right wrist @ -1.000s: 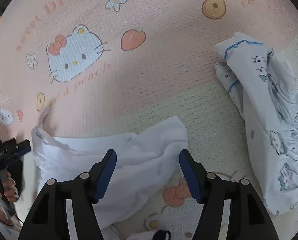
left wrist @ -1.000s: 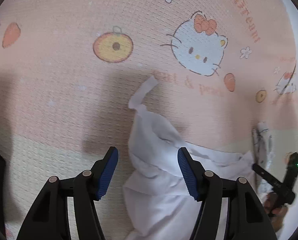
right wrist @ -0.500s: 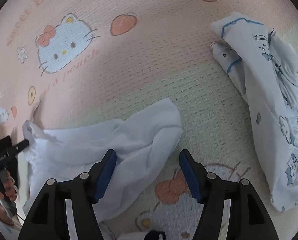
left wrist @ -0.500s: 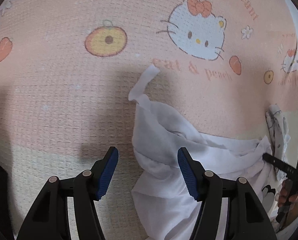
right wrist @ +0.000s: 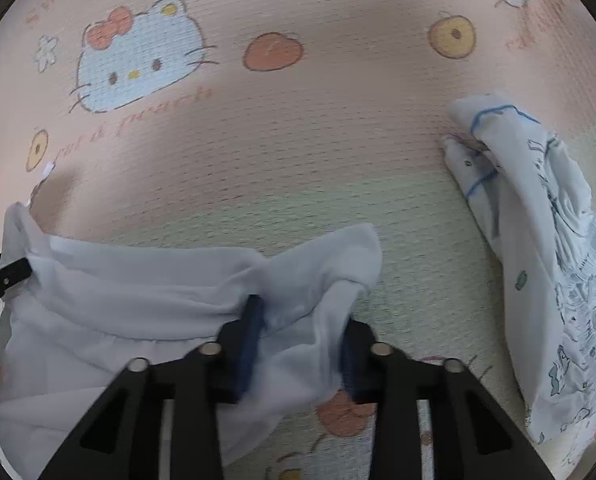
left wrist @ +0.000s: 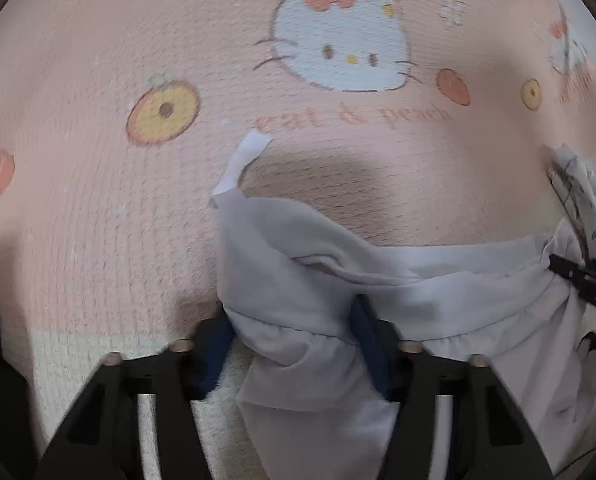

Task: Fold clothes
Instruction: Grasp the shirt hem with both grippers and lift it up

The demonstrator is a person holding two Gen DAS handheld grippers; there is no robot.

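Left wrist: left claw (left wrist: 294, 354), just closing, pinches the white garment (left wrist: 310, 280) at one bunched end, ready to lift.
Right wrist: right claw (right wrist: 300, 344), just closing, pinches the opposite end; garment lies on the cartoon mat (right wrist: 298, 128), printed garment (right wrist: 538, 240) apart.

The pink mat (left wrist: 98, 220) carries printed words in reddish letters. In the left wrist view, "cat & peach" runs just under the white cat face (left wrist: 340, 56) with the orange bow. In the right wrist view the same line sits below the cat face (right wrist: 138, 64) but is blurred and only partly readable. More reddish lettering at the top left edge there is too smeared to read. The black gripper (left wrist: 590, 280) at the right edge bears small white marks, unreadable.
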